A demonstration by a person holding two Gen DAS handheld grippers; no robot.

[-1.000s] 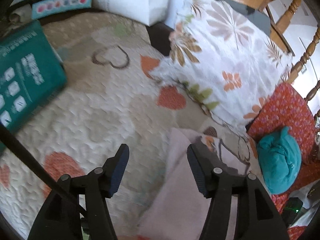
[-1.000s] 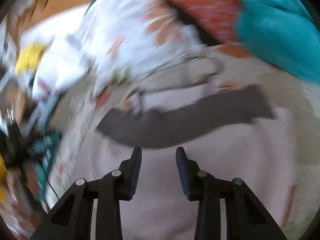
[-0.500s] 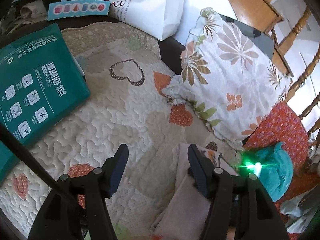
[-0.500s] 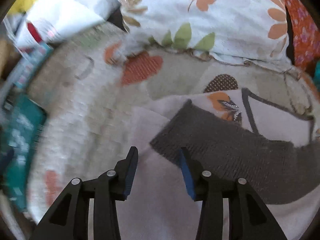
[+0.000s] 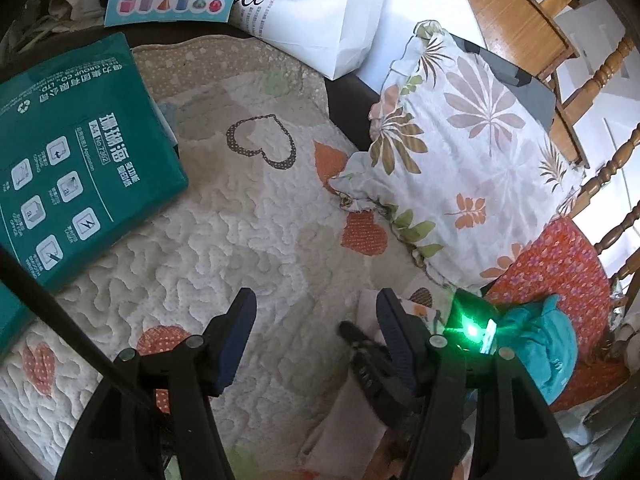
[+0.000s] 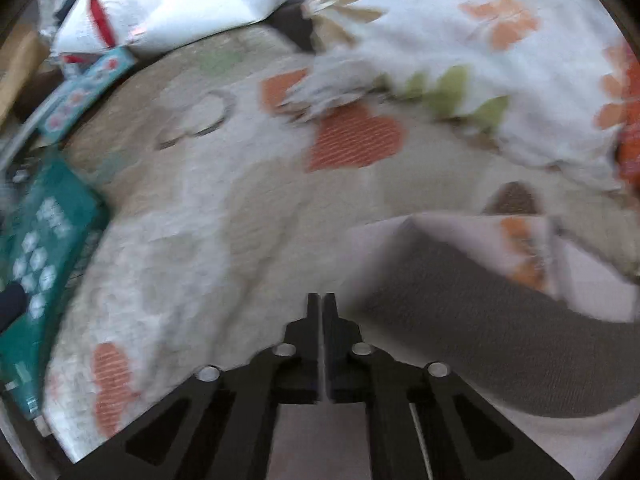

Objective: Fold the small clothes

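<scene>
A small pale pink garment (image 6: pixel 452 232) with a dark grey band (image 6: pixel 480 320) and an orange print lies on the heart-patterned quilt (image 5: pixel 248 232). In the left wrist view it shows at the lower right (image 5: pixel 348 412). My right gripper (image 6: pixel 322 300) is shut at the garment's left edge; whether cloth is pinched between the fingers is not visible. It shows in the left wrist view (image 5: pixel 360 344) with its green light. My left gripper (image 5: pixel 312 320) is open and empty above the quilt, left of the garment.
A green paper pack (image 5: pixel 60 168) lies at the left. A white paper bag (image 5: pixel 320 12) stands at the back. A floral pillow (image 5: pixel 460 152) lies to the right, with an orange cushion (image 5: pixel 560 264) and a teal cloth (image 5: pixel 552 344) beyond.
My right gripper has closed from open and shifted left to the garment's edge. My left gripper has drawn back and stays open; the garment now sits lower right in its view.
</scene>
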